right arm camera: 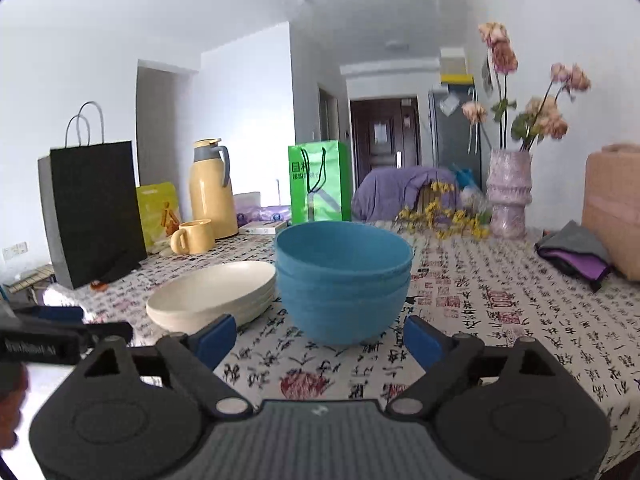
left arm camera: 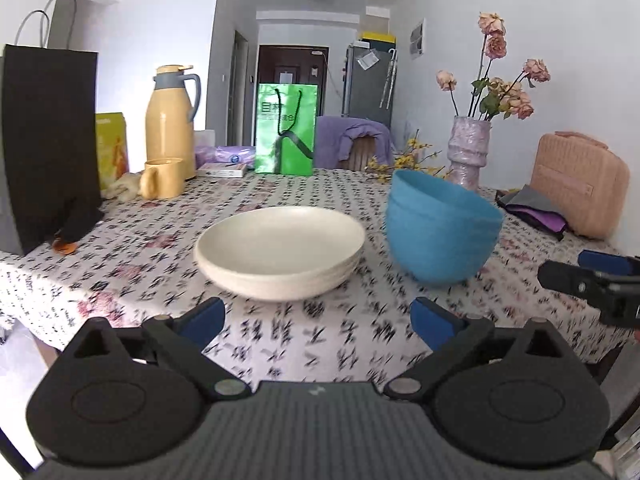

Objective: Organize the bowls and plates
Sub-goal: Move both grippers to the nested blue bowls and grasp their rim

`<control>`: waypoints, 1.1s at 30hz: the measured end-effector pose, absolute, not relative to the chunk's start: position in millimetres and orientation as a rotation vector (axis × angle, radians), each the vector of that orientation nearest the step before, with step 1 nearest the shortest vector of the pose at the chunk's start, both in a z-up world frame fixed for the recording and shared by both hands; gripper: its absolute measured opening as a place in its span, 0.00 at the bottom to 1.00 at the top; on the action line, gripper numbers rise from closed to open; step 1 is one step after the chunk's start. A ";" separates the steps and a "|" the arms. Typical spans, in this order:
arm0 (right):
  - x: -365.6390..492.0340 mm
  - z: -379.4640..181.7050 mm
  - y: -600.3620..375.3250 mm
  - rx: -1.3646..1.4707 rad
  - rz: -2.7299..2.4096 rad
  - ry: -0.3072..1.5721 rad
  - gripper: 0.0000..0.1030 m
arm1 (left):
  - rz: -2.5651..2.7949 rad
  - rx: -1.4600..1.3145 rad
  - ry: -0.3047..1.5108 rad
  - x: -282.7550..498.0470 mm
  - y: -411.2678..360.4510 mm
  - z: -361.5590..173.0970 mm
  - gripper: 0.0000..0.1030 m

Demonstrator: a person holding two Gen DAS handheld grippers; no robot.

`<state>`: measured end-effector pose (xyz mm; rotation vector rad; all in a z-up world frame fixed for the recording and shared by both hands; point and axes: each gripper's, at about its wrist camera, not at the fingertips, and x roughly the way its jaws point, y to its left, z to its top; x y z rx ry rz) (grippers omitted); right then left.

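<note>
While both grippers gape empty | green bag (left arm camera: 286, 130) print blurred | tablecloth (right arm camera: 500, 304) calligraphy unreadable

The green bag (right arm camera: 319, 181) has big pale signs that look like "目" and one more beside it, with a row of small signs under them too blurry to read. The tablecloth (right arm camera: 500, 312) is covered in black brush writing and red stamp squares. White letters on the left gripper (right arm camera: 76, 322) are too blurry to read.
</note>
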<state>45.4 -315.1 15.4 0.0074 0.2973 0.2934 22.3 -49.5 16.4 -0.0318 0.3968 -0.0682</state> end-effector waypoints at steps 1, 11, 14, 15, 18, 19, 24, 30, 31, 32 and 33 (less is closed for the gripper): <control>41.5 9.7 -312.2 -0.007 0.280 0.294 0.89 | -0.064 -0.019 0.393 20.4 -48.8 13.3 0.99; 34.9 -3.0 -315.0 0.114 0.237 0.305 0.89 | -0.063 -0.030 0.404 20.6 -44.3 7.9 0.99; 33.7 -5.1 -317.9 0.119 0.230 0.303 0.89 | -0.073 -0.026 0.411 22.5 -46.2 7.8 0.99; 35.2 -5.2 -318.6 0.121 0.227 0.305 0.89 | -0.073 -0.026 0.411 23.3 -47.0 7.9 0.99; 41.3 -3.8 -320.6 0.117 0.218 0.304 0.89 | -0.077 -0.029 0.411 28.1 -47.6 10.4 0.99; 43.6 -2.5 -320.9 0.117 0.214 0.302 0.89 | -0.078 -0.031 0.406 30.9 -47.6 11.5 0.99; 64.0 5.3 -323.2 0.104 0.211 0.302 0.89 | -0.089 -0.032 0.398 54.2 -52.4 22.4 0.99; 104.6 22.4 -330.7 0.118 0.245 0.362 0.89 | -0.114 -0.061 0.428 100.2 -63.2 44.6 1.00; 110.8 25.8 -331.9 0.121 0.249 0.371 0.89 | -0.121 -0.079 0.445 109.9 -64.4 48.4 1.00; 118.3 30.4 -334.0 0.122 0.256 0.380 0.89 | -0.131 -0.103 0.466 119.1 -64.8 51.6 1.00; 124.2 34.6 -336.4 0.127 0.260 0.379 0.89 | -0.143 -0.127 0.487 127.1 -64.7 53.9 1.00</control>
